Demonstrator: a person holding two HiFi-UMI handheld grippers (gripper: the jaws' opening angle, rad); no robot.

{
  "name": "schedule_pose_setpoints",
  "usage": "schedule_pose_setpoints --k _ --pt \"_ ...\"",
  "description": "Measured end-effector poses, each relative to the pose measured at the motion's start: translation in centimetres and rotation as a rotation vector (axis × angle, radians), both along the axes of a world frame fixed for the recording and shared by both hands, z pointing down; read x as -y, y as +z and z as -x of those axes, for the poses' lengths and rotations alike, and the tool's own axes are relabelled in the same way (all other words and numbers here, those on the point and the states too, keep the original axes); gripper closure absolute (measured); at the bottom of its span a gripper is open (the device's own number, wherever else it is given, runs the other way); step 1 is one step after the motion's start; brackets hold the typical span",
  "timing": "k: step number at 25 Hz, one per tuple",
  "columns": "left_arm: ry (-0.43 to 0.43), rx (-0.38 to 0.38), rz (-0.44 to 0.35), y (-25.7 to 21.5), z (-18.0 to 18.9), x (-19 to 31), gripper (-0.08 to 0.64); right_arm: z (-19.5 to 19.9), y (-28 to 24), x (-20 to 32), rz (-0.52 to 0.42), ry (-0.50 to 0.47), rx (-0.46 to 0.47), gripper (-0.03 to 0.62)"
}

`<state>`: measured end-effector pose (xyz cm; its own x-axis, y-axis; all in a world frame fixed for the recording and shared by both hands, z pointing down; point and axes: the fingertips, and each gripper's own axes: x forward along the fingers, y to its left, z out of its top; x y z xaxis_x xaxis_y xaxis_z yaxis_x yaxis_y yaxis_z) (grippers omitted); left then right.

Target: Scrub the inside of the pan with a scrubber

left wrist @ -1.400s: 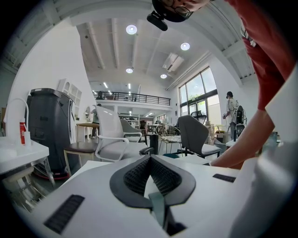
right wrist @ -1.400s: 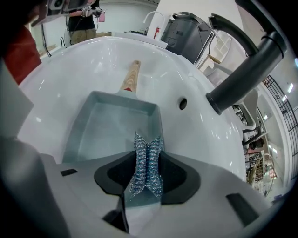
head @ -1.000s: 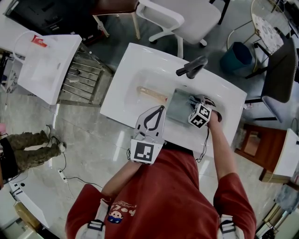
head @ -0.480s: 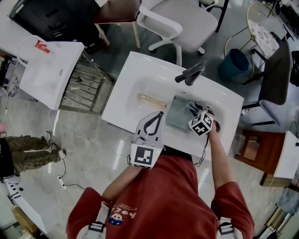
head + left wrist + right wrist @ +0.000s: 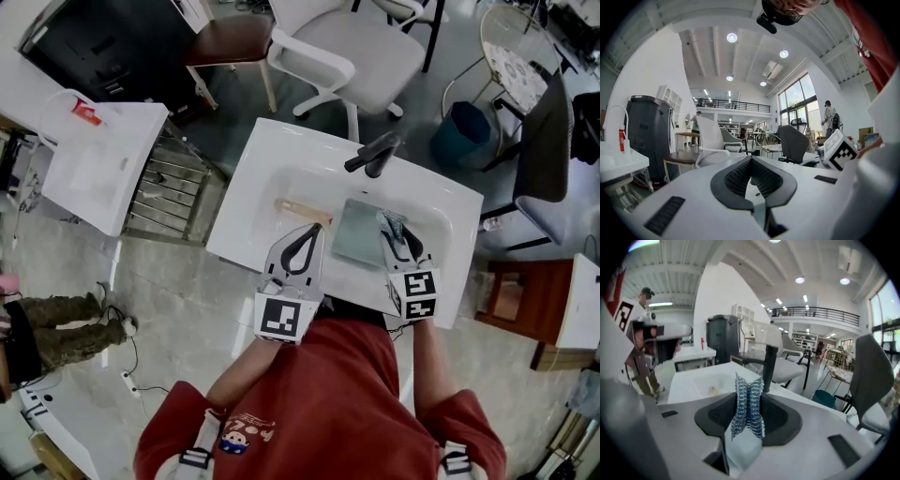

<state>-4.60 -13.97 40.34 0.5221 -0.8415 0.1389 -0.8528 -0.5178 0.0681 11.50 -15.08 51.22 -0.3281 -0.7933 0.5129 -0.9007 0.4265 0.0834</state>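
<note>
Down in the hollow of the white washbasin (image 5: 262,159), under the dark tap (image 5: 370,155), lies the flat grey square pan (image 5: 359,234), its pale wooden handle (image 5: 302,210) pointing toward the person's left. That puts the open inside face up and within reach of both hands.

The right claw (image 5: 392,223) hangs at the pan's right edge, clenched on a blue-silver metal mesh scrubber (image 5: 748,406). The wad is pinched at its middle, so its ends flare out past the pads and a free face is left to rub with. In the right gripper view the claw looks out level across the room, not down, so the scrubber is probably above the pan's surface, not pressed on it.

The left claw (image 5: 311,230) sits at the basin's near rim, just short of the handle. Its jaws are closed tip to tip with nothing between them (image 5: 751,161). It seems parked there to steady the handle if the pan slides. Scrubbing itself looks not yet engaged; the right claw would need tipping down first.
</note>
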Motion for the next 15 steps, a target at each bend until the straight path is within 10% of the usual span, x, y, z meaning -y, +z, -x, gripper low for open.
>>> schedule_pose_setpoints --k 7,15 --pt "0.004 0.02 -0.061 -3.9 0.0 0.1 0.548 -0.5 -12.9 -3.0 -0.384 0.257 0.22 0.42" --pt "0.01 0.002 -0.137 -7.4 1.0 -0.1 0.548 -2.6 -17.7 -5.0 -0.592 0.427 0.192 0.417"
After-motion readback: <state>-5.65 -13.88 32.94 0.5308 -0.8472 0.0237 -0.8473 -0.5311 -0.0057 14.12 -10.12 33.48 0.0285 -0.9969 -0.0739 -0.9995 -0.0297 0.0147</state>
